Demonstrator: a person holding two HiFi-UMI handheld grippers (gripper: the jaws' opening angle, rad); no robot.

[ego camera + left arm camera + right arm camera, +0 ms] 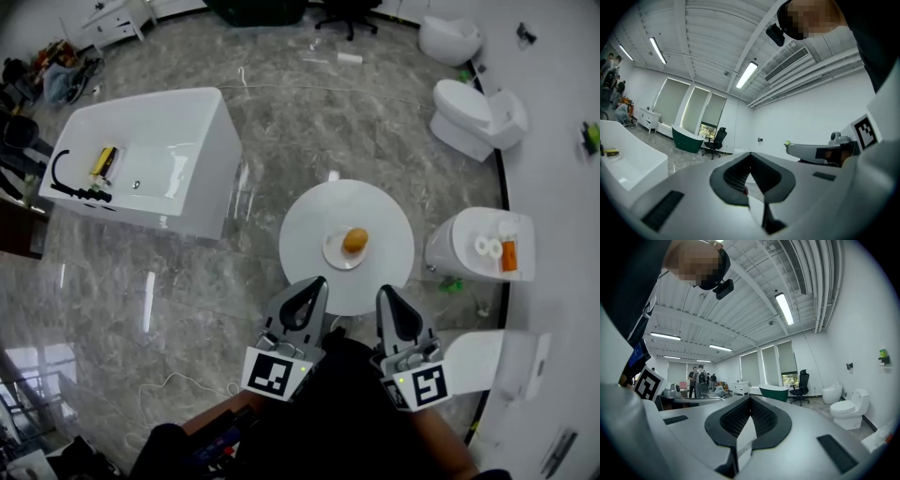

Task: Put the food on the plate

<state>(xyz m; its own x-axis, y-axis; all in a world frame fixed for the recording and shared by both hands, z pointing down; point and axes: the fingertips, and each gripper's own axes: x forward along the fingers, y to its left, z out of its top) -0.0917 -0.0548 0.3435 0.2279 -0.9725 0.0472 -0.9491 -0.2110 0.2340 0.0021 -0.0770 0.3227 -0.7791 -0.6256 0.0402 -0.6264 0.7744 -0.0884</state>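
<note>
A round orange-brown piece of food [354, 240] lies on a small white plate [334, 254] in the middle of a round white table [309, 225]. Both grippers hang close to the person's body, short of the table's near edge. My left gripper [316, 282] points at the table with its jaws shut and nothing between them; in its own view the tips [750, 154] meet against the far wall. My right gripper [385, 293] is beside it, also shut and empty, and its tips [750, 398] touch in the right gripper view.
A white bathtub [159, 159] stands left of the table. White toilets [473, 117] line the right wall, one [483, 246] with paper rolls and an orange item on top. A cable [178, 384] lies on the marble floor. People [701, 380] stand far off.
</note>
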